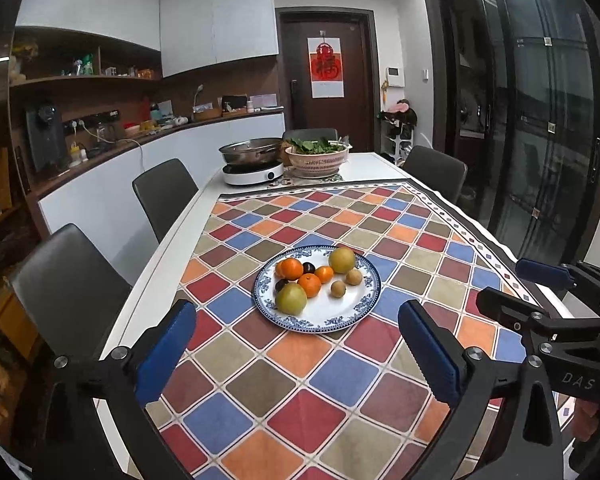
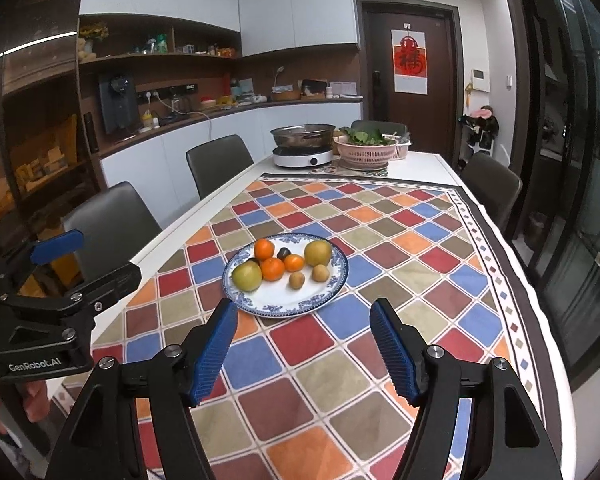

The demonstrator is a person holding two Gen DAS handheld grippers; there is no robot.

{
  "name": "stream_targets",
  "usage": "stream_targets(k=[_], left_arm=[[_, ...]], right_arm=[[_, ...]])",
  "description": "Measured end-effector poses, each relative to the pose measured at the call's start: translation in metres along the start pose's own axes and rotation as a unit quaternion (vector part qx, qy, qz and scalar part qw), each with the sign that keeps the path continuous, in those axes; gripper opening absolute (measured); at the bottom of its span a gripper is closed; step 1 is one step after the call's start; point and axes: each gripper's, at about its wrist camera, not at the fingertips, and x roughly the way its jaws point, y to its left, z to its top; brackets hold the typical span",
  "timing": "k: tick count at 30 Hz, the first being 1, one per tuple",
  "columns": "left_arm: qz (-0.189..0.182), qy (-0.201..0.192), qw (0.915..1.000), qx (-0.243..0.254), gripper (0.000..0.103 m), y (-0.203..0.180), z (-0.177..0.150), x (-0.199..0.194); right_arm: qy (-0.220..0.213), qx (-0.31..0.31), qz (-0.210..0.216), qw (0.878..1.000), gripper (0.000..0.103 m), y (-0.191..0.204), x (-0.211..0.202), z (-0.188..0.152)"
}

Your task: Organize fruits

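Facing the blue-patterned white ceramic plate (image 2: 332,280) of round, smooth fruits (image 2: 274,269), your left gripper (image 1: 296,354) and right gripper (image 2: 304,350) gape wide, empty; grip each firm, roll-prone fruit across its middle.

Home kitchen-diner: dining table (image 1: 172,236), chairs (image 1: 166,196), cabinets (image 1: 220,20), hotpot cooker (image 1: 252,170), entry door (image 1: 328,76).

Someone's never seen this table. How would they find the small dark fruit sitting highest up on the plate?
Start at the blue-rimmed plate on the checkered tablecloth. Among its fruit, look between the far orange and the big yellow-green fruit. The dark plum there is nearly black and smaller than both.
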Motion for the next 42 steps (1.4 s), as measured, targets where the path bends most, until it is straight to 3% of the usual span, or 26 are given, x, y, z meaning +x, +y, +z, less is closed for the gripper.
stream_targets(k=[17,42], left_arm=[[0.018,0.000,0.9998,-0.003,0.103,0.003,-0.014,-0.027],[0.019,-0.002,0.9998,-0.007,0.103,0.002,-0.016,-0.035]], right_arm=[[-0.008,-0.014,0.001,1.000,0.069,0.014,-0.021,-0.011],[-0.012,-0.016,0.000,1.000,0.069,0.019,-0.027,-0.013]])
